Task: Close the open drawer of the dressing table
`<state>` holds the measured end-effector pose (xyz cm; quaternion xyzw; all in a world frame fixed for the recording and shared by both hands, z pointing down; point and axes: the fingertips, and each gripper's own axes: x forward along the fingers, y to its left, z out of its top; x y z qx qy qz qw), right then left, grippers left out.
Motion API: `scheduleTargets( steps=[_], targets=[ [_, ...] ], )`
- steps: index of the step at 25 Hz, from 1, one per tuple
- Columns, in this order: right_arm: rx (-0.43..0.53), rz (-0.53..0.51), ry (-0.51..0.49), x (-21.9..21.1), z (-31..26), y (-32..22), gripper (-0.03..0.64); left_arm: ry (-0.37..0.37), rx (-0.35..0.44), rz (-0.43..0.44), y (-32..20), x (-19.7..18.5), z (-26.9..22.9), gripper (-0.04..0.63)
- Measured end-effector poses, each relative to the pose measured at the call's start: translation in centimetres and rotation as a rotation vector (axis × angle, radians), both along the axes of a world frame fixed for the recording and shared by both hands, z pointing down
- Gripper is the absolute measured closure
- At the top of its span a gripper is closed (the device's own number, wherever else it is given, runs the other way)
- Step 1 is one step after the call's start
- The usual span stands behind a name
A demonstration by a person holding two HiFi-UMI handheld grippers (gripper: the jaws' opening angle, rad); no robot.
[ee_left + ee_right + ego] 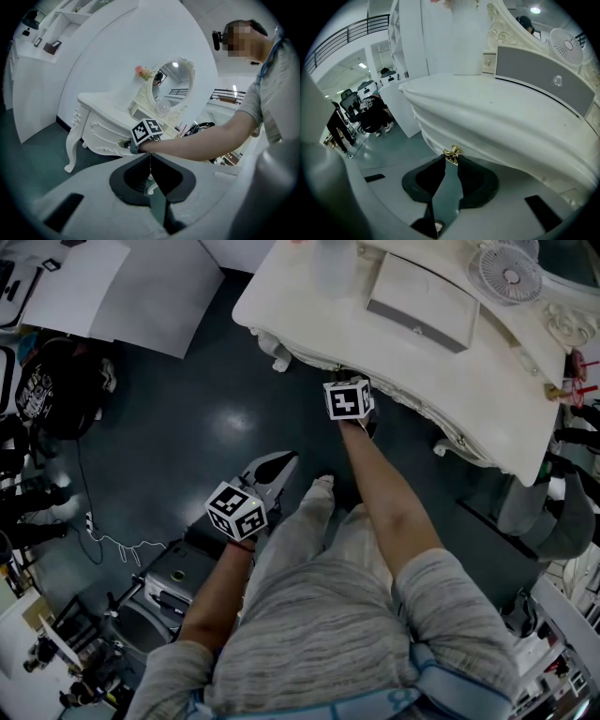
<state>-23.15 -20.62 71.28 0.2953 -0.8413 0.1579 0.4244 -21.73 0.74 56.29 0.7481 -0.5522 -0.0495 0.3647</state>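
Note:
The white dressing table (375,348) fills the top right of the head view. Its curved drawer front (497,140) bears a small gold knob (453,152). My right gripper (450,158) points down at this front, and its two dark fingertips (440,159) close in on the knob from either side. In the head view only its marker cube (348,397) shows, right at the table's edge. My left gripper (288,457) hangs over the dark floor, away from the table, shut (150,164) on nothing. Whether the drawer stands out from the table I cannot tell.
On the tabletop are a grey-fronted box (422,301), a small fan (506,273) and an oval mirror (173,84). White boards (122,287) lie at the top left. A cable (112,542) and dark equipment (173,582) sit at the lower left. People stand further off (340,126).

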Motion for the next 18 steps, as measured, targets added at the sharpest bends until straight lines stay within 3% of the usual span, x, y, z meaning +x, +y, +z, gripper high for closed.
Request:
scheduleTargets(
  steps=[11, 18],
  targets=[
    [0.015, -0.059, 0.001, 1.5, -2.3, 1.2, 0.569, -0.005, 0.031, 0.003, -0.4, 0.7, -1.4, 0.580],
    [0.060, -0.114, -0.079, 2.5, -6.8, 2.7, 0.600, -0.025, 0.075, 0.035, -1.5, 2.0, -3.3, 0.580]
  ],
)
